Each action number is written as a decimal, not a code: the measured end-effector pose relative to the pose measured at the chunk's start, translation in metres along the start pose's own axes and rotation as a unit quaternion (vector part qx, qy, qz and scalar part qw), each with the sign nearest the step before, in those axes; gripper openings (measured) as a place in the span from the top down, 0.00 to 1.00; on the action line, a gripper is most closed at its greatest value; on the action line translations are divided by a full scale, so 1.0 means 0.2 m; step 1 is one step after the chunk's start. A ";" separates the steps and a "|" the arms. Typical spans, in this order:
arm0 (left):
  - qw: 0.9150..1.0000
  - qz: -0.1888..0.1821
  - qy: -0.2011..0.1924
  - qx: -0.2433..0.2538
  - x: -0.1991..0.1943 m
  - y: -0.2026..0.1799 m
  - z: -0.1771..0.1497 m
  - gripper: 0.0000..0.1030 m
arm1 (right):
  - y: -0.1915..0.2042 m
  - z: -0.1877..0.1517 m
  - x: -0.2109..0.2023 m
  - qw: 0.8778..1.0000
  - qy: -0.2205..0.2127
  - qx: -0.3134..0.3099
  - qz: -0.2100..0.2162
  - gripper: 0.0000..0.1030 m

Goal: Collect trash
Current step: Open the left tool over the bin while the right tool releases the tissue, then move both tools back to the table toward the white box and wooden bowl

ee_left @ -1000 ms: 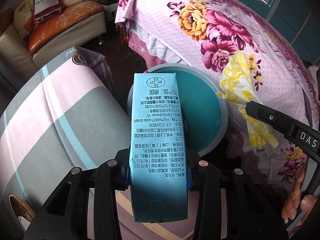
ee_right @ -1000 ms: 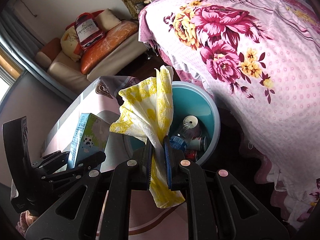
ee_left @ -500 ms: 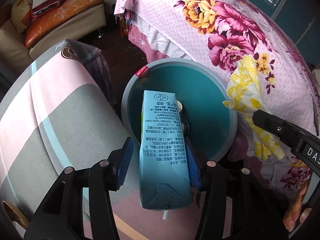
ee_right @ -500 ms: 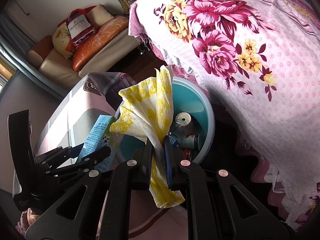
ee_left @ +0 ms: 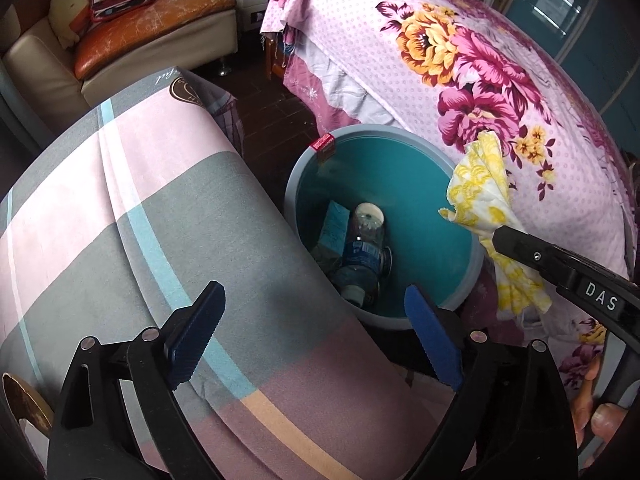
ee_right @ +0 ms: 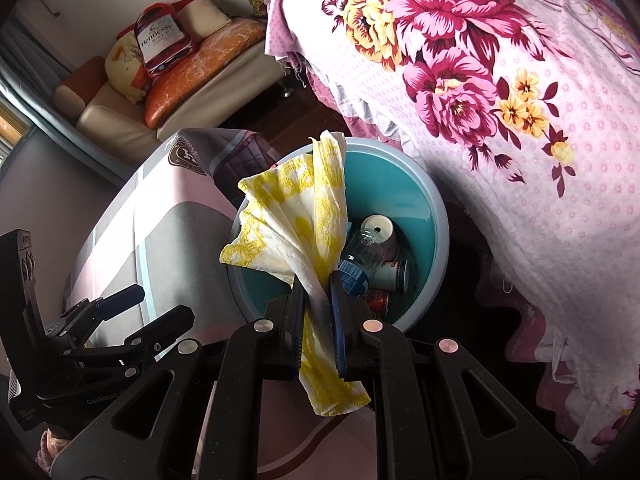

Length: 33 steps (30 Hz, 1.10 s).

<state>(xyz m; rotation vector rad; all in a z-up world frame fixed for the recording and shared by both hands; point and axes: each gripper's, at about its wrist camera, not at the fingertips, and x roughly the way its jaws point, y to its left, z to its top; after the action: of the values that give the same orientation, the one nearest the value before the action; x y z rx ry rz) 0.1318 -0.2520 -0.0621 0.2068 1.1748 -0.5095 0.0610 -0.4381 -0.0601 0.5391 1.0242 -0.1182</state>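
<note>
Left hand-held gripper (ee_left: 314,340) jaws opening, nothing between them, carton (ee_left: 335,222) lying in the teal bin (ee_left: 474,276); right hand-held gripper (ee_right: 317,304) clamped on yellow napkin (ee_right: 296,216) over the bin rim, likely positioned to drop it in

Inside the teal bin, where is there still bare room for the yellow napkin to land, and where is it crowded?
Free: the far half of the bin, bare teal wall and floor between the red tag on the rim and the side by the floral bedspread. Crowded: the near side by the checked cover, where the blue carton, the plastic bottle, a paper cup and a can lie.
</note>
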 end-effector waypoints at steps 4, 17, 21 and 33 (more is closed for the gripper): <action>1.000 -0.002 0.000 -0.004 -0.02 0.02 -0.02 0.11 | 0.02 0.00 0.01 1.000 0.002 -0.001 -0.003 0.85; 1.000 -0.010 -0.008 -0.017 -0.16 0.10 -0.13 0.09 | 0.10 -0.05 -0.08 1.000 0.002 -0.006 -0.010 0.28; 1.000 -0.007 -0.013 -0.024 -0.23 0.14 -0.19 0.08 | 0.16 -0.10 -0.11 1.000 0.009 -0.014 -0.005 0.26; 0.998 0.009 -0.035 -0.048 -0.47 0.40 -0.44 0.07 | 0.48 -0.31 -0.15 0.996 0.039 -0.076 0.008 0.24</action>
<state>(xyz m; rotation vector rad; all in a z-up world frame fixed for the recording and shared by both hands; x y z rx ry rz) 0.0699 -0.1206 -0.0173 0.1158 1.1248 -0.4401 0.0291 -0.3297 -0.0238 0.4160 1.0952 -0.0056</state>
